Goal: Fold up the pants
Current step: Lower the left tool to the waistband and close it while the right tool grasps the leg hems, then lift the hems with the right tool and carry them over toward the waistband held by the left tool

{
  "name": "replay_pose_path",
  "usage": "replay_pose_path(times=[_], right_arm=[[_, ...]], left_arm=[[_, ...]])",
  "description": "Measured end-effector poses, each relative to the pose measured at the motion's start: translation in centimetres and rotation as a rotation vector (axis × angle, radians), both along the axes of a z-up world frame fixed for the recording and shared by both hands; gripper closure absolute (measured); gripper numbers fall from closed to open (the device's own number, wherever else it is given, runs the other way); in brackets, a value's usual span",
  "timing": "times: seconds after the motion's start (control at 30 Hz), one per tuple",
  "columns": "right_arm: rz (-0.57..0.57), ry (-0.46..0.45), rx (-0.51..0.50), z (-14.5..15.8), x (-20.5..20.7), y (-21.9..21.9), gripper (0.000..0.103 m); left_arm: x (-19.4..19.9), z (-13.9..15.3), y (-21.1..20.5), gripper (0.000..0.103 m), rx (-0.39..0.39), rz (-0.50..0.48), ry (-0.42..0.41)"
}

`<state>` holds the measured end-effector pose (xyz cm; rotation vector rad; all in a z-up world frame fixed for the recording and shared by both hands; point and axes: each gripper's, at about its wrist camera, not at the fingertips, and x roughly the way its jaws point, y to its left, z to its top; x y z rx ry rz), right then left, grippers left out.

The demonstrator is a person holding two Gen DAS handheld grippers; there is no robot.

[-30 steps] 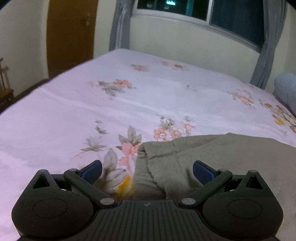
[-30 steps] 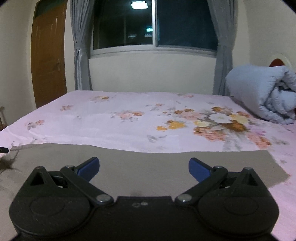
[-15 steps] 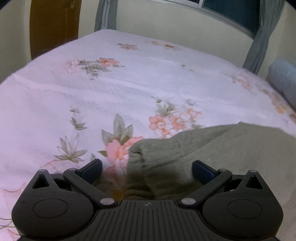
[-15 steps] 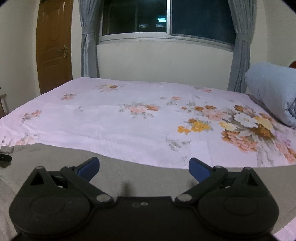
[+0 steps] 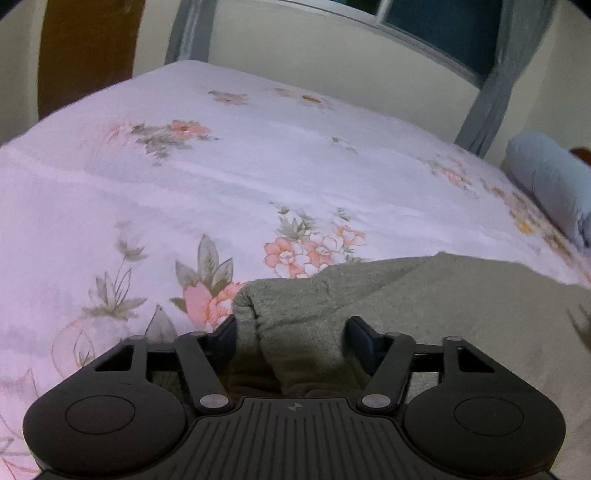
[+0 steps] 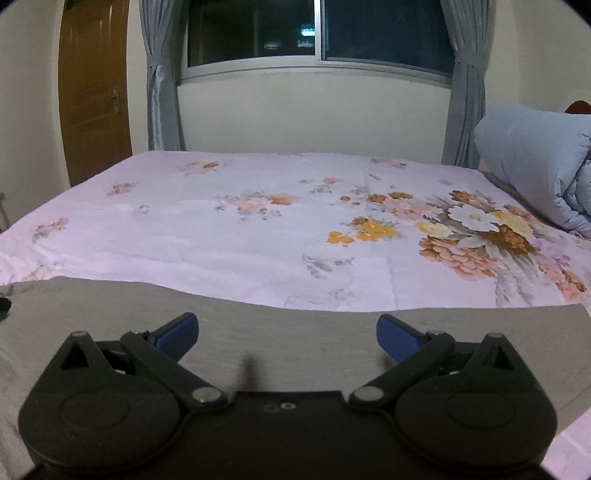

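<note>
Left wrist view showed your left tool (image 5: 291, 328) low over the bed (image 5: 258, 173). Its two blue fingers (image 5: 360, 334) had closed in on a thick, bunched end of the gray pants (image 5: 424, 295). The cloth filled the gap between them, so the tool looked clamped on the pants. That bunched end lay near the bed's near edge, on top of a pink flower printed on the sheet. The rest of the pants ran off to the right along that same edge.

In the right wrist view, your right tool (image 6: 286, 332) hung just over the flat part of the pants (image 6: 295, 332). Its blue fingers (image 6: 397, 336) stood wide apart, and nothing was held between them. The pants lay smooth in a long strip along the near edge of the bed (image 6: 258, 221).

A rolled blue blanket (image 6: 535, 162) sat at the bed's right edge. Behind the bed were a dark window (image 6: 317, 33), gray curtains (image 6: 162, 81) and a brown door (image 6: 94, 88).
</note>
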<state>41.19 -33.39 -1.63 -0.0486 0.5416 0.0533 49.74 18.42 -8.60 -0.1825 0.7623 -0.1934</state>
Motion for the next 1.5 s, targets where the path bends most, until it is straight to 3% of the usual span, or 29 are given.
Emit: replay_pose_path(times=[0.1, 0.2, 0.3, 0.47, 0.63, 0.93, 0.97, 1.03, 1.07, 1.1, 1.13, 1.2, 1.33, 1.4, 1.5], right_arm=[[0.001, 0.006, -0.006, -0.1, 0.3, -0.2, 0.006], [0.009, 0.020, -0.007, -0.5, 0.5, -0.3, 0.006], [0.028, 0.033, -0.010, -0.8, 0.8, -0.5, 0.006], [0.075, 0.055, -0.018, -1.2, 2.3, -0.9, 0.006], [0.175, 0.063, -0.037, -1.9, 4.4, -0.2, 0.006], [0.377, 0.058, -0.221, -3.3, 8.3, 1.7, 0.014], [0.403, 0.058, -0.224, -3.2, 8.4, 1.6, 0.018], [0.470, 0.090, -0.217, -3.2, 9.0, 1.3, 0.040], [0.500, 0.118, -0.207, -3.2, 9.3, 1.1, 0.073], [0.527, 0.151, -0.201, -3.3, 9.6, 1.0, 0.088], [0.540, 0.165, -0.210, -3.4, 9.7, 0.9, 0.088], [0.559, 0.167, -0.204, -3.2, 9.5, 0.6, 0.103], [0.578, 0.172, -0.157, -2.3, 9.0, -0.2, 0.103], [0.598, 0.151, -0.185, -1.9, 8.5, -0.1, 0.101], [0.648, 0.136, -0.263, -1.7, 8.4, 0.3, 0.062]], left_arm=[[-0.1, 0.3, -0.3, 0.073, -0.030, -0.018, 0.000], [-1.2, 1.3, -0.5, 0.083, -0.020, -0.040, -0.036], [-2.8, 3.1, -0.4, 0.086, -0.031, -0.032, -0.101], [-5.0, 5.6, 0.5, 0.086, -0.122, -0.002, -0.196], [-5.5, 6.0, 1.1, 0.086, -0.135, 0.013, -0.210], [-6.7, 6.0, 1.4, 0.086, -0.152, 0.032, -0.254], [-6.8, 6.0, 1.5, 0.086, -0.154, 0.029, -0.255], [-6.8, 5.9, 1.7, 0.086, -0.159, 0.024, -0.253], [-6.7, 5.9, 1.7, 0.086, -0.158, 0.020, -0.251], [-6.7, 6.0, 1.7, 0.086, -0.156, 0.019, -0.251], [-6.6, 6.0, 1.7, 0.086, -0.156, 0.019, -0.249], [-6.5, 6.1, 1.7, 0.086, -0.154, 0.019, -0.245], [-6.6, 6.1, 1.8, 0.086, -0.155, 0.015, -0.241], [-6.9, 6.3, 1.8, 0.086, -0.152, 0.007, -0.255], [-7.6, 6.5, 2.1, 0.086, -0.163, 0.005, -0.290]])
